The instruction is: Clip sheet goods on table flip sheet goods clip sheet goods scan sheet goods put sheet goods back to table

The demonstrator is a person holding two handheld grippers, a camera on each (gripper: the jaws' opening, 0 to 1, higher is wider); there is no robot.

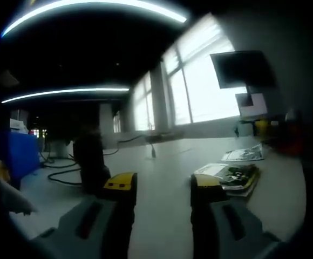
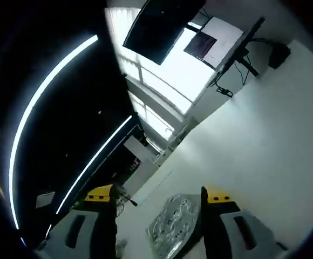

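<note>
In the left gripper view, a stack of printed sheet goods lies on the white table, just right of and beyond my right jaw. A further printed sheet lies behind it. My left gripper is open above the table with nothing between its yellow-tipped jaws. In the right gripper view, a silvery patterned sheet packet sits between the jaws of my right gripper, close to the right-hand jaw. Those jaws stand wide apart, so this gripper is open. Whether a jaw touches the packet I cannot tell.
A dark upright object with black cables stands on the table left of the left gripper. A monitor on an arm hangs by the bright windows. The same monitor and its stand show in the rolled right gripper view.
</note>
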